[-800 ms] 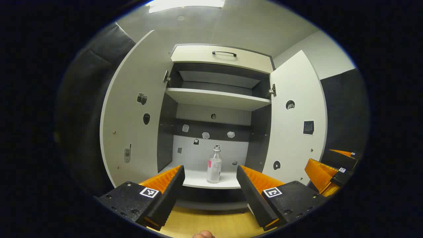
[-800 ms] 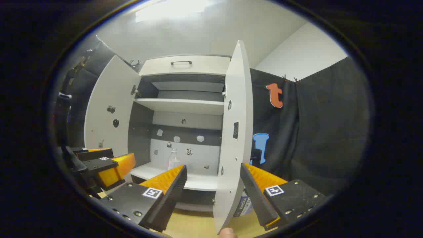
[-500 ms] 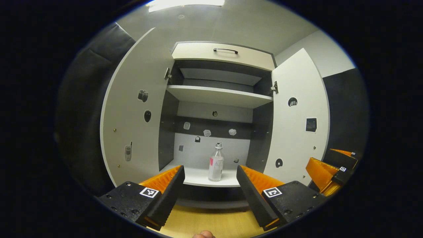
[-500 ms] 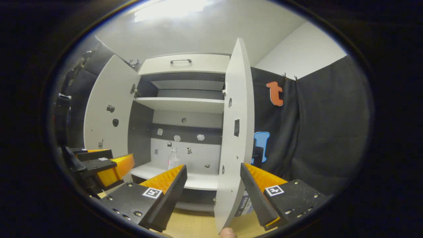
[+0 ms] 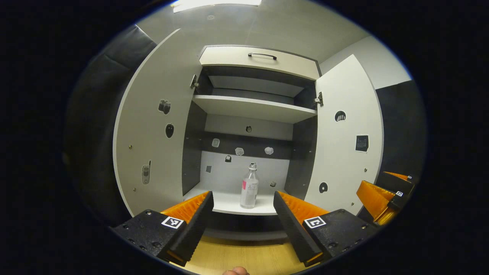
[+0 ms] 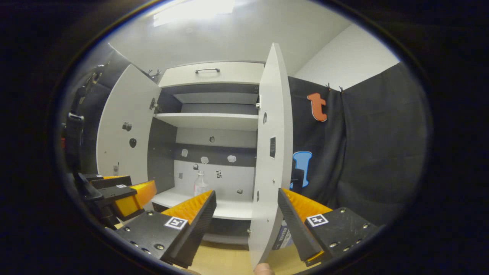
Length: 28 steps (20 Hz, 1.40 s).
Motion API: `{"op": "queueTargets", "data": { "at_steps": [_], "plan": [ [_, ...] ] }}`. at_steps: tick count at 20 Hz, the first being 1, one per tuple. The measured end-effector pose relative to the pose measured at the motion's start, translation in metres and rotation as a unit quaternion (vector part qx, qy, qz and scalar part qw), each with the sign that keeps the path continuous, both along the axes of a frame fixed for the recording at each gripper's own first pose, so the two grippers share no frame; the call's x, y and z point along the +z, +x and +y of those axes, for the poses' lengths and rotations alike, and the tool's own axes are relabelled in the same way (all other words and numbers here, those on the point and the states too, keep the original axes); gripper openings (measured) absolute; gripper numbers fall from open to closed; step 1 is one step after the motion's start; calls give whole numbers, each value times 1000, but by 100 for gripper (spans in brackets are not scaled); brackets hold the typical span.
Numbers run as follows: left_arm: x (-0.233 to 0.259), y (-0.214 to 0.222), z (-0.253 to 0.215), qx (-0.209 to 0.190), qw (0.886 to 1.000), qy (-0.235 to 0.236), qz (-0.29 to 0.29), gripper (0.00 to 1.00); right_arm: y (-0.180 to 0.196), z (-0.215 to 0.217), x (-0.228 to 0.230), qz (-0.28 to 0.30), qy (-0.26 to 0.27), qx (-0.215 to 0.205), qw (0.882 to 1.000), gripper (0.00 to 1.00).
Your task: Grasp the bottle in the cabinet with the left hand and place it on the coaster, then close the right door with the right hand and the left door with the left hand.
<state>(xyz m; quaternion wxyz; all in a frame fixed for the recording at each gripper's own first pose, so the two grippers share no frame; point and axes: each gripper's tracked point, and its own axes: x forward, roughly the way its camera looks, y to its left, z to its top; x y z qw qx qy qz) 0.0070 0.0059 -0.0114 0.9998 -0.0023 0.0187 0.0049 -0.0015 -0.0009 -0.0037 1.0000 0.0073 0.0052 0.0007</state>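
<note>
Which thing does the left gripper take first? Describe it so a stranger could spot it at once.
Start at the white cabinet with both doors swung open. On its lowest shelf, under the bare middle shelf, one clear bottle stands upright near the middle. It is the one free-standing thing there, see-through, with a pink patch on its label; the small stickers behind it lie flat against the back wall.

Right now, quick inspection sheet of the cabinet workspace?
Surface: pale wooden floor below the cabinet.
Job's things: clear glass bottle with pink label upright on the white lower shelf; white left door and white right door both open; coaster nothing seen.
Clutter: small stickers on the back wall.
Grippers: left gripper open, short of the bottle; right gripper open, straddling the right door's edge.
Cables: nothing seen.
Surroundings: black cloth wall.
</note>
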Motion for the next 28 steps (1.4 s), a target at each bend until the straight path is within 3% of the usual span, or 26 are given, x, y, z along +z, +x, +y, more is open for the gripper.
{"op": "queueTargets", "data": {
  "at_steps": [6, 13, 20, 22, 23, 24, 25, 27, 28],
  "plan": [
    [-3, 40, -2, -7, 1000, 5, 11, 99, -8, -18, 2, -2, -6, -20, 1000, 97],
    [-8, 122, -10, -21, 1000, 6, 21, 99, -23, -72, 0, -1, -22, -95, 995, 98],
    [-48, 201, -19, -29, 997, 12, 69, 99, -40, -130, -5, 4, -34, -195, 980, 98],
    [-63, 219, -16, -21, 996, 11, 83, 99, -47, -141, -8, 11, -40, -215, 976, 98],
    [-70, 229, -13, -16, 996, 13, 88, 99, -52, -147, -9, 12, -44, -226, 973, 93],
    [-75, 238, -13, -13, 996, 14, 92, 99, -56, -152, -10, 14, -47, -236, 971, 98],
    [-81, 246, -12, -10, 995, 15, 98, 99, -59, -156, -11, 18, -49, -243, 969, 93],
    [-91, 263, -7, -2, 994, 15, 107, 99, -65, -162, -15, 26, -52, -255, 965, 97],
    [-94, 270, -6, 2, 994, 12, 111, 99, -69, -165, -15, 28, -54, -262, 963, 93]
  ]
}}
